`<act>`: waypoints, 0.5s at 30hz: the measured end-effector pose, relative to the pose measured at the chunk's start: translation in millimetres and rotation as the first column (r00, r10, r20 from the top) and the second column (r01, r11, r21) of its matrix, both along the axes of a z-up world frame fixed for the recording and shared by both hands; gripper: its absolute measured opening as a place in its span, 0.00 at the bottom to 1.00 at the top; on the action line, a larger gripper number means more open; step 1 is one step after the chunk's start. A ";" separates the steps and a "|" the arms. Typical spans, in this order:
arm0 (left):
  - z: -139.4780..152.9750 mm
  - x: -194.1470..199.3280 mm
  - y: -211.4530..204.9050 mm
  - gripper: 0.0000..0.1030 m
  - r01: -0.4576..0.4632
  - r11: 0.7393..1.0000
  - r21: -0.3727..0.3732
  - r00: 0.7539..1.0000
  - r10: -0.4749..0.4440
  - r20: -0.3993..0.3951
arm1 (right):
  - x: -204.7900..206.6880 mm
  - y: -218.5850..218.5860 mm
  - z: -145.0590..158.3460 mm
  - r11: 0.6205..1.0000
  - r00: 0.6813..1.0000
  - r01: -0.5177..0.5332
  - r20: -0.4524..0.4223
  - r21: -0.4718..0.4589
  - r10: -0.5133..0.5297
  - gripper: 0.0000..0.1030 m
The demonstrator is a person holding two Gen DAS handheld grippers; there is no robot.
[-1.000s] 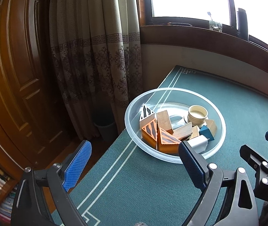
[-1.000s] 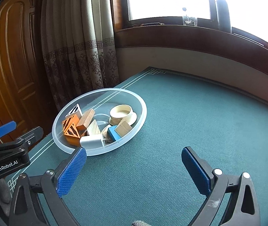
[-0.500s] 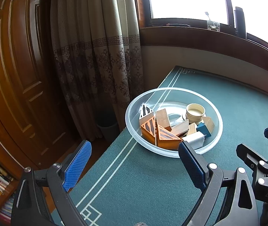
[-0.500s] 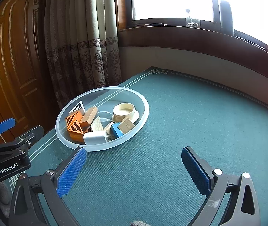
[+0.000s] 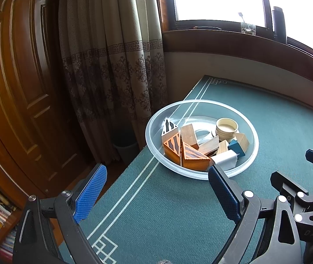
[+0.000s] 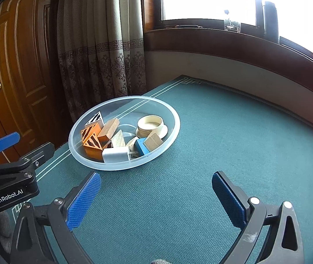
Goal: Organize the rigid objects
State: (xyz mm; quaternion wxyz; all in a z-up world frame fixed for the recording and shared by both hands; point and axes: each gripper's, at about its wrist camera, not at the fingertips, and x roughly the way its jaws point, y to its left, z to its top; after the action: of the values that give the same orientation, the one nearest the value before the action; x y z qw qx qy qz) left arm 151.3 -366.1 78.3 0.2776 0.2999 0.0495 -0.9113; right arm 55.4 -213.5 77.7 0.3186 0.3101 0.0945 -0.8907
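Both tongs hanging spread and empty short of the bowl.

The left tongs (image 5: 154, 189) and right tongs (image 6: 155, 195) are hovering above the green surface (image 6: 233, 136), jaws wide apart, gripping nothing. The clear bowl (image 6: 174, 132) is sitting just ahead of both, to the left of the right tongs, holding every piece in sight: orange wedges (image 6: 91, 137), wood blocks, a blue block (image 6: 141, 146), a white block (image 6: 115, 154) and a cream ring (image 6: 151, 125). Judging by this, a pick is about to begin or sorting is complete; a next reach would call for dropping over the near rim onto the white block.

blocks (image 6: 110, 132) in bowl (image 6: 174, 132), bowl on table (image 6: 222, 143)
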 end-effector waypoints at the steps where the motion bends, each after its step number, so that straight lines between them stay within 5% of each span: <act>1: 0.1 0.4 0.3 0.91 0.000 1.000 0.000 1.000 0.000 0.000 | 0.3 -0.4 -0.4 1.000 1.000 -0.004 0.003 0.002 0.004 1.00; 15: -5.1 7.5 4.6 0.91 -0.001 1.000 0.013 1.000 0.001 0.014 | 4.5 -1.6 -2.9 1.000 1.000 -0.008 -0.023 0.008 0.008 1.00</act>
State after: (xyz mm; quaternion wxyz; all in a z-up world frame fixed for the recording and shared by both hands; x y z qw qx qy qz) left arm 158.8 -361.4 73.2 0.2765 0.3079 0.0539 -0.9087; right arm 60.0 -215.1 74.8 0.3198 0.3008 0.1030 -0.8926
